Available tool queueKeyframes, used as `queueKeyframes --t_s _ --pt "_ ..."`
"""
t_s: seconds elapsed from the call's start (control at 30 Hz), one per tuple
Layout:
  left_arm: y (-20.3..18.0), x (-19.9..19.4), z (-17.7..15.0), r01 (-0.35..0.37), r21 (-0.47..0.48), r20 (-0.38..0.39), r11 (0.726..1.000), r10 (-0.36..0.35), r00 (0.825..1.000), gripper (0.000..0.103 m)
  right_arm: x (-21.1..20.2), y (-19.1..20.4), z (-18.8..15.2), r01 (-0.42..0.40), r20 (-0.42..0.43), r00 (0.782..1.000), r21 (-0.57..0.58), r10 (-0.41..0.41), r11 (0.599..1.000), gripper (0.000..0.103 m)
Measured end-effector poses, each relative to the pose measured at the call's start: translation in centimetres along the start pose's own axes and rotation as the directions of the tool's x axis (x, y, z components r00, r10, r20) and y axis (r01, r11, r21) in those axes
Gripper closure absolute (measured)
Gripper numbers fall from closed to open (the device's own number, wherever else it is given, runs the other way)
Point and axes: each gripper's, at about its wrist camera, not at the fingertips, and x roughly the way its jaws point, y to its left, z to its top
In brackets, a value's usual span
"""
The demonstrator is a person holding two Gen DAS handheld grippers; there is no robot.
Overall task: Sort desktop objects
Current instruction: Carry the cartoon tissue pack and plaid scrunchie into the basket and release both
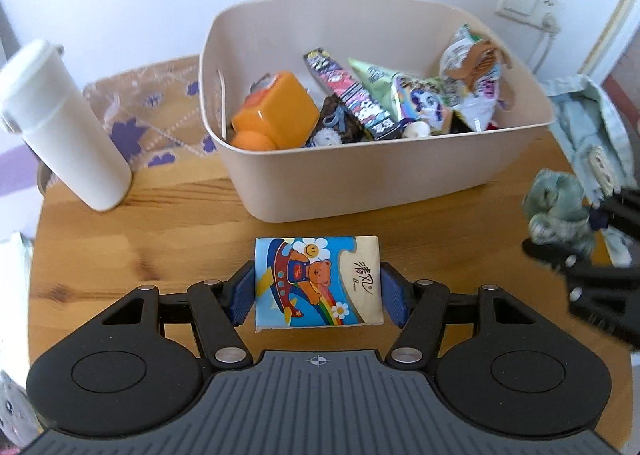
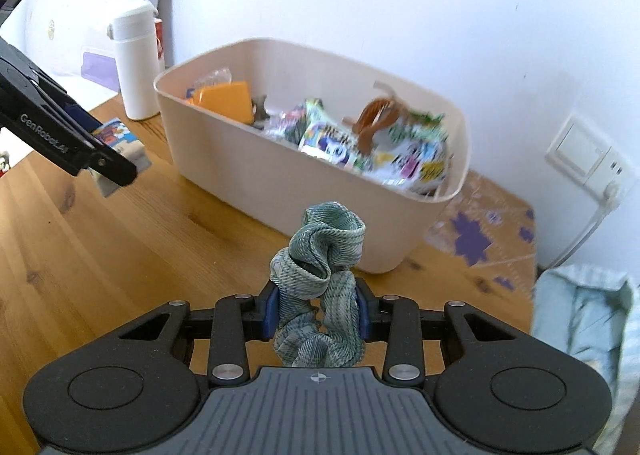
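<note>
Left wrist view: the left gripper (image 1: 319, 287) is clamped on a tissue pack (image 1: 318, 283), its blue pads (image 1: 243, 297) pressing the pack's left and right edges. The pack is flat and rectangular, printed with a cartoon bear, aeroplane and rainbow on blue, cream on the right; its long axis runs left to right between the pads. It sits above the wooden table (image 1: 140, 235), near side of the beige bin (image 1: 380, 171). The bin holds an orange box (image 1: 276, 111) and snack packets (image 1: 472, 83). A white bottle (image 1: 60, 127) stands at far left.

Right wrist view: the right gripper (image 2: 318, 311) is closed tight on a green scrunchie (image 2: 320, 287), a twisted ribbed fabric loop, standing upright, its long axis pointing away toward the bin (image 2: 280, 175).
</note>
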Motion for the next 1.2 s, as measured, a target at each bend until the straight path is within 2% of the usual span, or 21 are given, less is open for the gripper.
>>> queueKeyframes --t_s 0.2,0.33,0.5,0.77,0.93,1.07,1.2 --pt "1.3 -3.9 0.1 0.003 0.047 0.053 0.999 -0.005 0.999 0.039 -4.2 -0.3 2.7 0.021 0.056 0.998 -0.016 -0.020 1.000 0.069" --pt "1.7 -5.4 1.0 -0.001 0.084 0.101 0.996 -0.008 0.995 0.039 -4.6 -1.1 4.4 0.043 0.099 0.994 -0.034 -0.040 0.998 0.069" --pt "2.3 -6.7 3.2 0.009 0.070 0.163 0.997 -0.020 0.986 0.039 -5.0 -2.4 6.8 0.075 0.148 0.986 -0.027 -0.070 0.997 0.068" --pt "2.1 -8.1 7.5 -0.005 0.085 0.247 0.996 -0.016 0.969 0.039 -4.4 -4.1 10.5 0.112 0.203 0.973 -0.012 -0.107 0.994 0.068" --pt "1.9 -7.8 10.1 -0.018 0.083 0.280 0.996 -0.006 0.960 0.039 -2.8 -4.2 12.3 0.141 0.199 0.972 -0.051 -0.128 0.989 0.068" --pt "1.9 -6.7 11.7 -0.022 0.065 0.281 0.998 0.003 0.960 0.039 -1.1 -4.0 13.4 0.153 0.195 0.971 -0.074 -0.136 0.985 0.068" --pt "1.5 -4.9 12.9 -0.032 0.051 0.262 0.998 0.017 0.965 0.039 1.1 -4.0 14.0 0.149 0.173 0.975 -0.050 -0.138 0.988 0.068"
